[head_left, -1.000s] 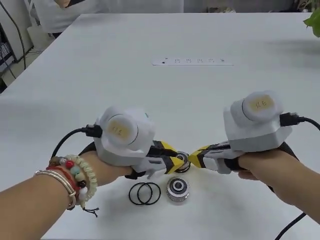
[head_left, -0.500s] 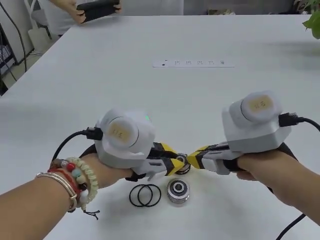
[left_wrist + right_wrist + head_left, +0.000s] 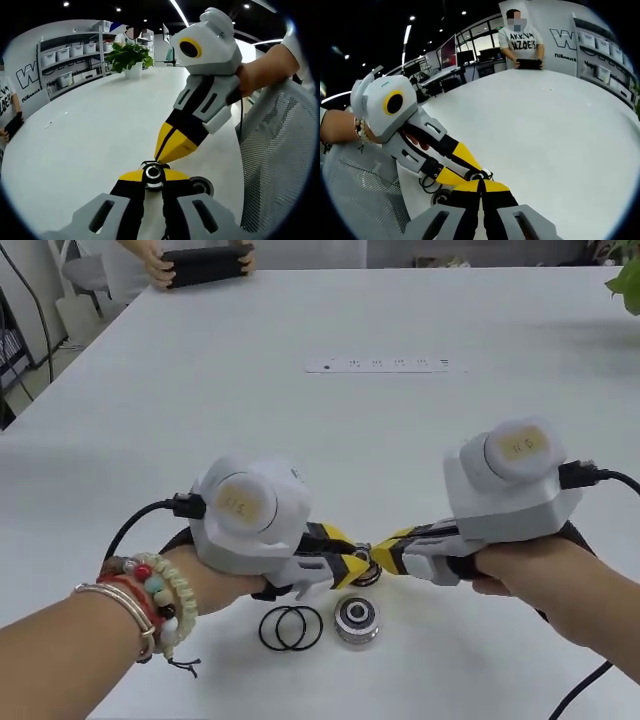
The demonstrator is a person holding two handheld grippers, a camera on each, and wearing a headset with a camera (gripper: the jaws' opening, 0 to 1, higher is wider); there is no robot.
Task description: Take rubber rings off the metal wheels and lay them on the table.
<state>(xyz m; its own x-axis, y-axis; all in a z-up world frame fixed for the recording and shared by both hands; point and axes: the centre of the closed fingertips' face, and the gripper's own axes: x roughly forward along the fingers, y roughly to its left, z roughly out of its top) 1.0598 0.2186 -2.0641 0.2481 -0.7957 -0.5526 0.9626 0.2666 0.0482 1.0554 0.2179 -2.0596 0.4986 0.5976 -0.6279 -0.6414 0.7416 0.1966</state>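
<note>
My left gripper [image 3: 358,567] is shut on a small metal wheel [image 3: 364,565] and holds it just above the table. In the left gripper view the wheel [image 3: 152,173] sits between the yellow fingertips. My right gripper [image 3: 376,558] is shut, and its pointed tips touch the wheel's rim [image 3: 479,175]; whether they pinch a rubber ring I cannot tell. Two black rubber rings [image 3: 290,627] lie overlapping on the white table [image 3: 400,440]. A second metal wheel [image 3: 357,618] stands beside them, below the grippers.
A white power strip [image 3: 385,365] lies across the middle of the table. At the far left end a person's hands hold a black tablet [image 3: 205,262]. A green plant [image 3: 628,285] is at the far right edge. Cables trail from both grippers.
My right gripper has edged left until its tips meet the wheel held in the left gripper. The person's hands with the tablet have come into view at the far end.
</note>
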